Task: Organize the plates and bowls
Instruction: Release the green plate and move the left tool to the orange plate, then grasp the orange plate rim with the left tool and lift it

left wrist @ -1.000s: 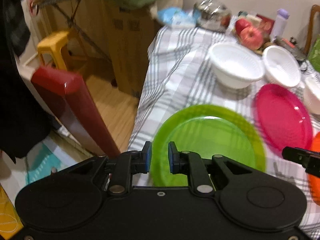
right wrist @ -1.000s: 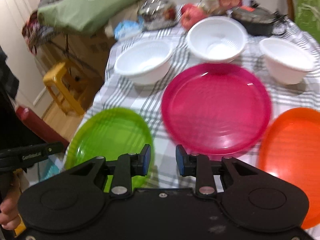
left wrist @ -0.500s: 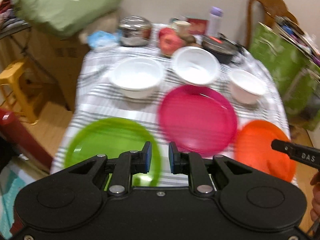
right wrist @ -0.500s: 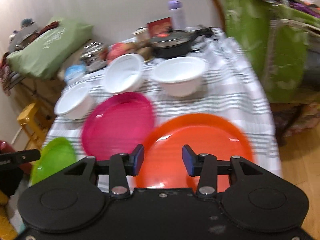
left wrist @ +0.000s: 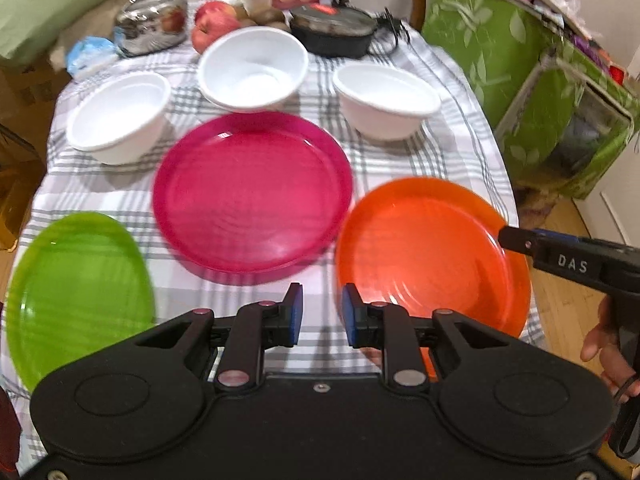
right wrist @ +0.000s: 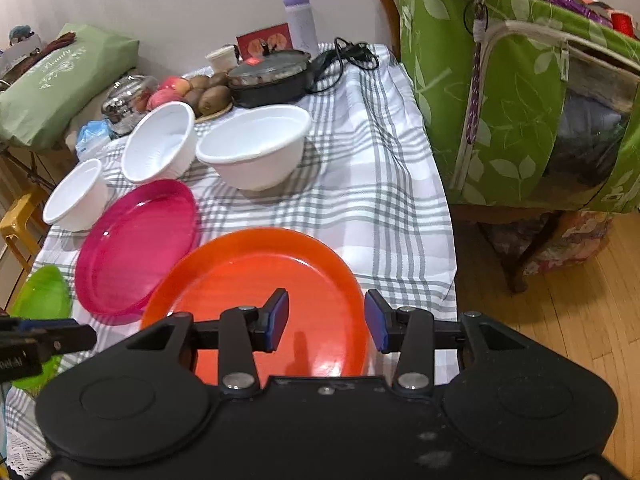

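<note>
On the checked tablecloth (left wrist: 452, 140) lie a green plate (left wrist: 76, 292), a pink plate (left wrist: 252, 192) and an orange plate (left wrist: 428, 248) in a row. Behind them stand three white bowls (left wrist: 120, 116) (left wrist: 252, 68) (left wrist: 384, 100). My left gripper (left wrist: 322, 312) hovers over the cloth between the pink and orange plates, its jaws opening with nothing between them. My right gripper (right wrist: 326, 320) is open above the near part of the orange plate (right wrist: 256, 280), holding nothing. The pink plate (right wrist: 136, 244) and green plate (right wrist: 44, 296) lie to its left.
At the table's back are apples and kiwis (right wrist: 200, 94), a black lidded pan (right wrist: 272, 76) with its cord, a shiny pot (left wrist: 154, 22) and a purple bottle (right wrist: 300, 20). Green storage bags (right wrist: 520, 100) stand right of the table. Wooden floor (right wrist: 580, 320) lies beyond the table's right edge.
Both grippers swung to the right along the plates: the left from the green plate to the gap before the orange one, the right from the pink plate to the orange. Both jaws widened.
</note>
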{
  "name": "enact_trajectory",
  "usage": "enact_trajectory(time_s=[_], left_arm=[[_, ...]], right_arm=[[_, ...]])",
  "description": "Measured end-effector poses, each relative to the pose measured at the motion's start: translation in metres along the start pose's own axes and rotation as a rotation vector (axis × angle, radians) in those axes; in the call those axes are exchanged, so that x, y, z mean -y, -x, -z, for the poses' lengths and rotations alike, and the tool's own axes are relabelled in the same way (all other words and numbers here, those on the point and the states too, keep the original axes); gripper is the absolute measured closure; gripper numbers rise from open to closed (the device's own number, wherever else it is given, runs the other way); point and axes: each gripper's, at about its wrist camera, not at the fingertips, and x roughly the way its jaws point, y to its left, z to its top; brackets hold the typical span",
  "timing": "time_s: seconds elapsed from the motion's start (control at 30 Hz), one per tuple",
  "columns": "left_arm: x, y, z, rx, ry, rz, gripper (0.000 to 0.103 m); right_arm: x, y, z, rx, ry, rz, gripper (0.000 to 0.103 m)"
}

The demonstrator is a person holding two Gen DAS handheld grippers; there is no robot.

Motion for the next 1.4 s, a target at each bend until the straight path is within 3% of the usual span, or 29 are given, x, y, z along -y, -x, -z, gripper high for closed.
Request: enact_trajectory(time_s=[0.17, 0.53, 0.77, 0.93, 1.4], left_arm=[[0.006, -0.016, -0.003, -0.051, 0.020, 0.013, 0.072], [0.009, -0.042, -0.007, -0.122, 0.025, -0.001, 0.072], [0.009, -0.051, -0.012, -0.133, 0.053, 0.013, 0.073], [0.010, -0.057, -0.014, -0.141, 0.080, 0.019, 0.080], [-0.003, -0.037, -0.004, -0.110, 0.083, 0.022, 0.080]], right_arm=[[0.008, -0.016, -0.001, -0.038, -0.017, 0.007, 0.058], [0.008, -0.036, -0.002, -0.093, -0.004, -0.021, 0.070], [0.012, -0.039, -0.005, -0.108, -0.027, -0.027, 0.075], [0.015, -0.038, -0.005, -0.111, -0.043, -0.018, 0.081], [-0.005, -0.017, 0.007, -0.096, 0.002, 0.004, 0.081]])
